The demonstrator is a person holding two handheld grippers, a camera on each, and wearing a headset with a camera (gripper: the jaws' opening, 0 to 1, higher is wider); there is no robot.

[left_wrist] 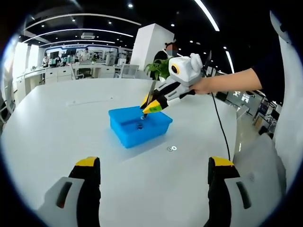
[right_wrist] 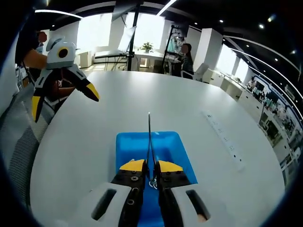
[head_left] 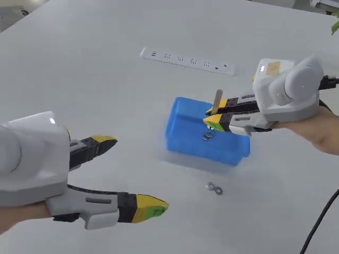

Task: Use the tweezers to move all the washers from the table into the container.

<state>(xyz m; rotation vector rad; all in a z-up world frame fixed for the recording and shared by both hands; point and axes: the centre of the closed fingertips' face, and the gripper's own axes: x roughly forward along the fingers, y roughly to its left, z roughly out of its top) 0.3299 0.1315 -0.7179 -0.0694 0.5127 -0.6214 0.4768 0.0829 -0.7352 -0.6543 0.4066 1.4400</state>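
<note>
While your right gripper (head_left: 212,117) hangs over blue container (head_left: 183,138), jaws clamped on tweezers (head_left: 217,98); tweezer tips hidden, cannot tell if pinching anything. Small washers (head_left: 207,136) lie inside container under gripper. Two loose washers (head_left: 214,188) on table (head_left: 106,79), just beside container's near side. Your left gripper (head_left: 139,173) spread wide, empty, well left of container.

We see a white power strip (head_left: 187,61) lying flat well beyond our right gripper's (head_left: 213,118) fingertips, a black cable (head_left: 317,226) trailing back behind them, a potted plant (right_wrist: 146,46) far ahead, office desks (left_wrist: 71,71) in the distance
</note>
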